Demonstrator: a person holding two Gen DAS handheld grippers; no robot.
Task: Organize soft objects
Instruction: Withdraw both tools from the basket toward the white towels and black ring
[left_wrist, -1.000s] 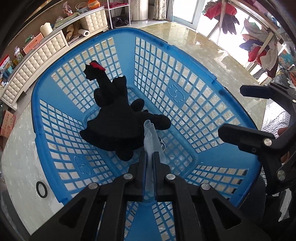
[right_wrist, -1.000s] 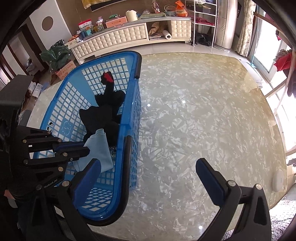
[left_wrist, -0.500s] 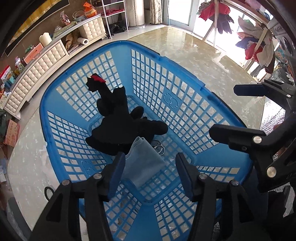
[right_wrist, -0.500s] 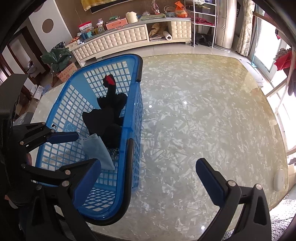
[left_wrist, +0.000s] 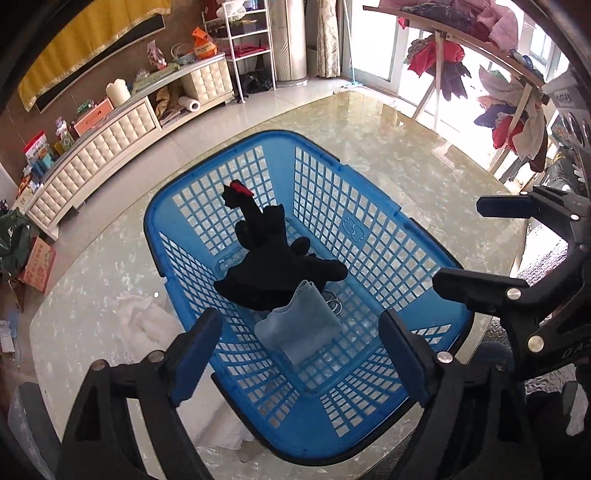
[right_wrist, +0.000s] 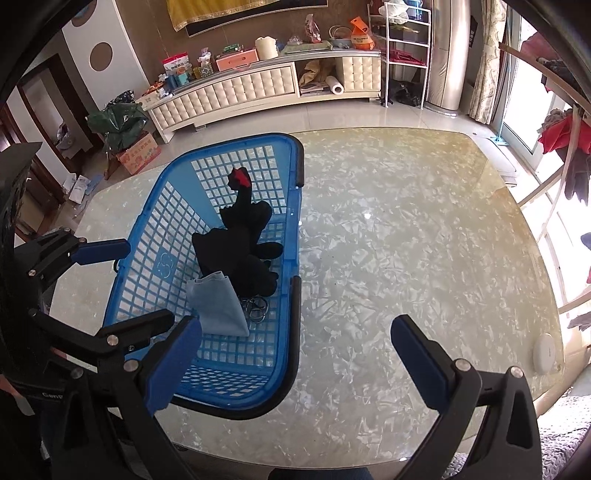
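Observation:
A blue lattice basket (left_wrist: 280, 133) (right_wrist: 236, 139) stands on the marble table. Inside it lies a black plush bird (left_wrist: 273, 266) (right_wrist: 240, 251) with a red crest. A folded light blue cloth (left_wrist: 303, 328) (right_wrist: 218, 306) rests against the bird's near side, beside some metal rings (left_wrist: 334, 301). My left gripper (left_wrist: 300, 317) (right_wrist: 133, 284) hovers above the basket's near end; its jaws are opening and hold nothing, with the cloth lying well below them. My right gripper (right_wrist: 295, 325) (left_wrist: 476, 245) is open and empty, over the basket's right wall and the table beside it.
The table (right_wrist: 406, 240) stretches wide to the right of the basket, with a small white round object (right_wrist: 546, 354) near its right edge. Crumpled white material (left_wrist: 144, 321) lies left of the basket. A low cabinet and a clothes rack stand beyond the table.
The left gripper opened and let go of the light blue cloth, which dropped into the basket against the plush bird. Both grippers have risen, so the basket looks smaller.

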